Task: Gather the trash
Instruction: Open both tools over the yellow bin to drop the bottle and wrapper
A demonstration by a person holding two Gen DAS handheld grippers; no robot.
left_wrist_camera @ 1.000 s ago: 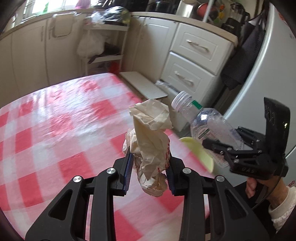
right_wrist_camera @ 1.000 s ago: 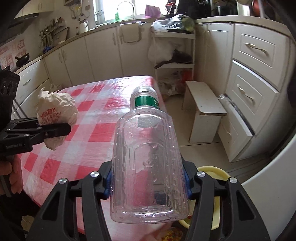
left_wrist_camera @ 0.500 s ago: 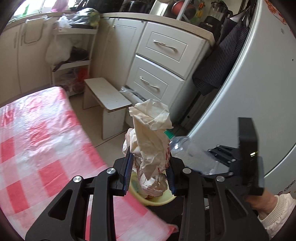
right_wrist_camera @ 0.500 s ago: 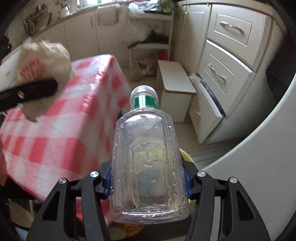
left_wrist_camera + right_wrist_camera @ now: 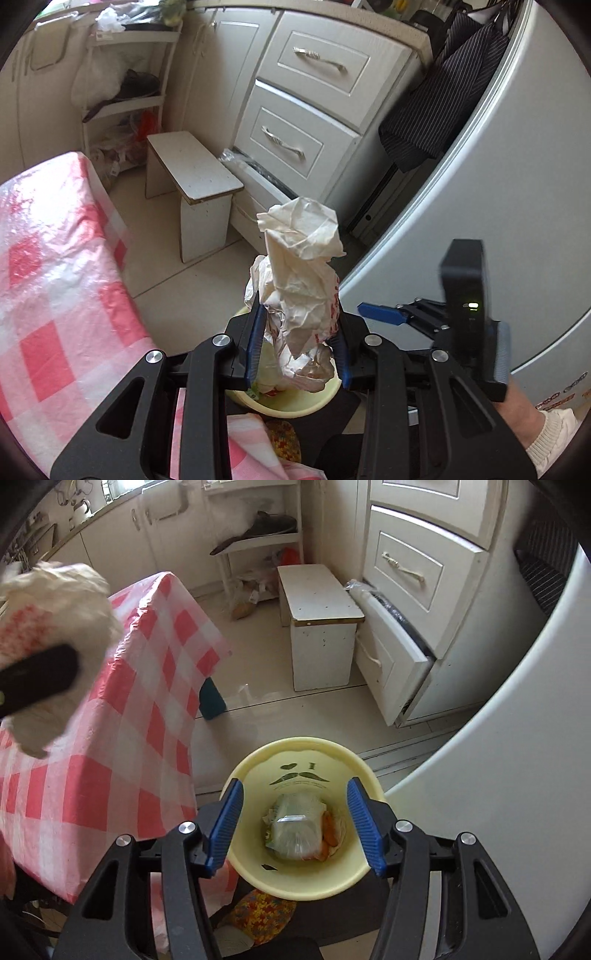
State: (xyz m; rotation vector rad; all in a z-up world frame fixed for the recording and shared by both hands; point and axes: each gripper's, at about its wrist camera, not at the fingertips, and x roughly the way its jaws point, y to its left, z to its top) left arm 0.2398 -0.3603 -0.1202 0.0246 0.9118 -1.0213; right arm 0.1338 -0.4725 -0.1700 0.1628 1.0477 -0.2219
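Gripping crumpled paper (image 5: 301, 273), left gripper (image 5: 297, 345) has its pads clamped on the wad above the yellow bin (image 5: 295, 760). Right gripper (image 5: 295, 829) is spread wide, nothing between its fingers, over the bin. Bottle (image 5: 295, 830) lies inside it. Checkered table (image 5: 122, 686) at 9 o'clock.

Yellow bin (image 5: 300, 882): mouth unobstructed from above, trash low inside. Left flank: checked worktop (image 5: 122, 760) edge just beside the rim. Right flank: pale fridge (image 5: 517, 775) wall close. Beyond: bare floor (image 5: 295, 712), then white stool (image 5: 317, 602).
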